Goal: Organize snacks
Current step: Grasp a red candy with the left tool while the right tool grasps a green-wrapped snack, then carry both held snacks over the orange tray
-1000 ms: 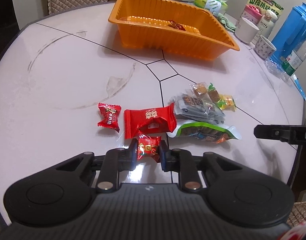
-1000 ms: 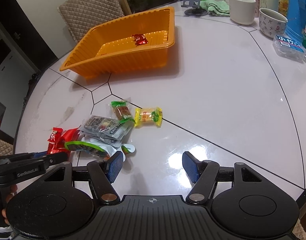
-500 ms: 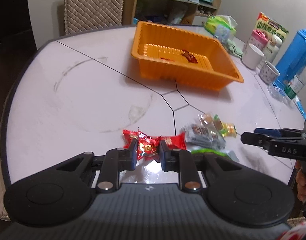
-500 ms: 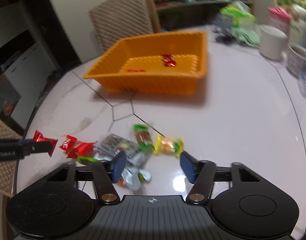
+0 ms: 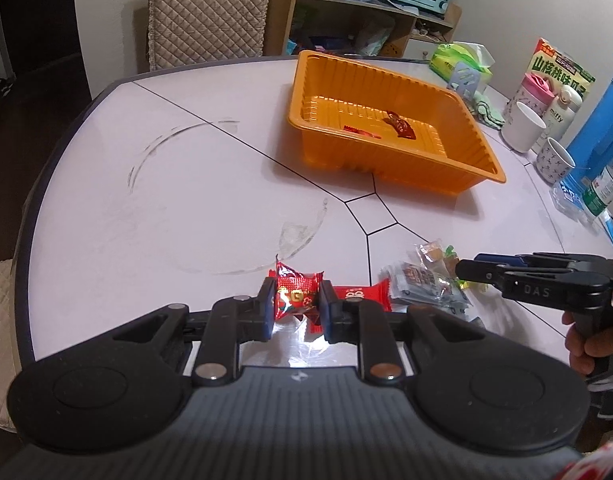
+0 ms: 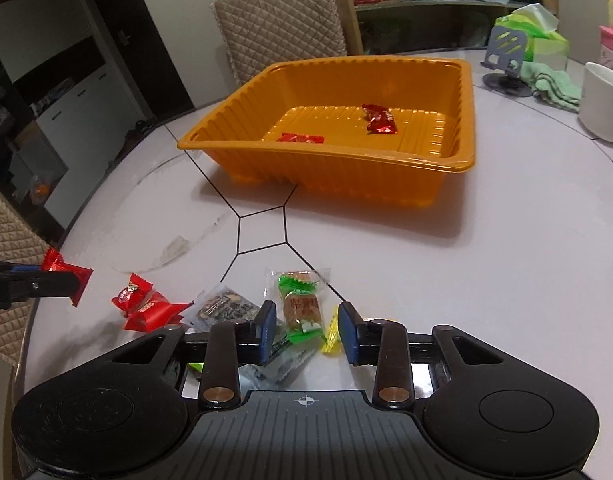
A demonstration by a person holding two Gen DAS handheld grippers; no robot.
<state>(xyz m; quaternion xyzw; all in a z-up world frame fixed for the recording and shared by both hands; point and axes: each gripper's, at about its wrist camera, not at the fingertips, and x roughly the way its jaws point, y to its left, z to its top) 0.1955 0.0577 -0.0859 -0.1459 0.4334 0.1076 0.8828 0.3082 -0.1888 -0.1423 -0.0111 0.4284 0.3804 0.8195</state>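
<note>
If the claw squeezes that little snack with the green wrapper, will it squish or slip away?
The green-wrapped snack shows a firm-looking brown block through clear film, so it probably won't squish much. The shiny wrapper may crinkle and could slip. It looks small and light, lying flat on the table, so it shouldn't roll. The right claw is closing around it, not yet pressing.

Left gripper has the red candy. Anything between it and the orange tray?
Nothing visible. The left gripper is shut on the red candy, lifted off the table. Only bare tabletop lies between it and the orange tray; the other snacks sit off to the right.
</note>
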